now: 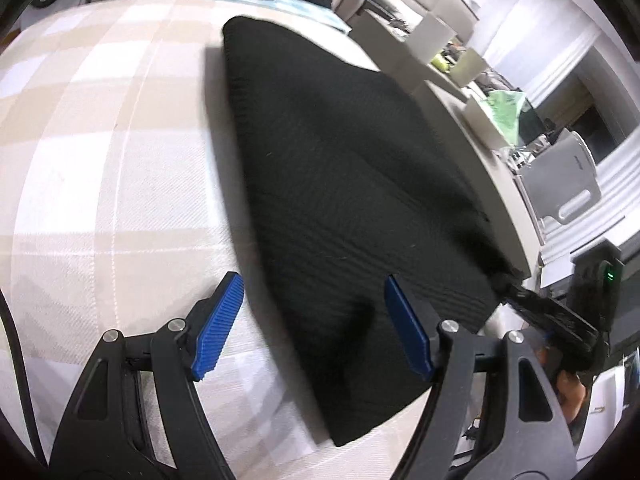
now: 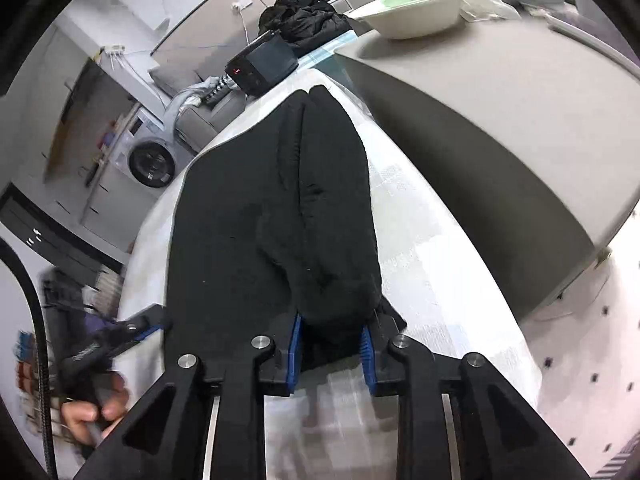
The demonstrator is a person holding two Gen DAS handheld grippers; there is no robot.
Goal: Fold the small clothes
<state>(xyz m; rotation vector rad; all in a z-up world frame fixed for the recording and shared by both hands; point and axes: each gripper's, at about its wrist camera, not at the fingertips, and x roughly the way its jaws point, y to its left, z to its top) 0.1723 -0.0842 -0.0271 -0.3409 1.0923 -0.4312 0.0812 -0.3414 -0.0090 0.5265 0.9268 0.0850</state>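
Observation:
A black knit garment lies on a checked beige and white cloth, one corner lifted at the right. My left gripper is open, its blue pads astride the garment's near left edge, holding nothing. In the right wrist view the same garment stretches away over the cloth. My right gripper is shut on a bunched fold of the garment's near end. The right gripper also shows at the right of the left wrist view, pinching the lifted corner.
A grey table with a white bowl stands to the right. A black device and a dark clothes pile sit at the cloth's far end. A washing machine stands at the left.

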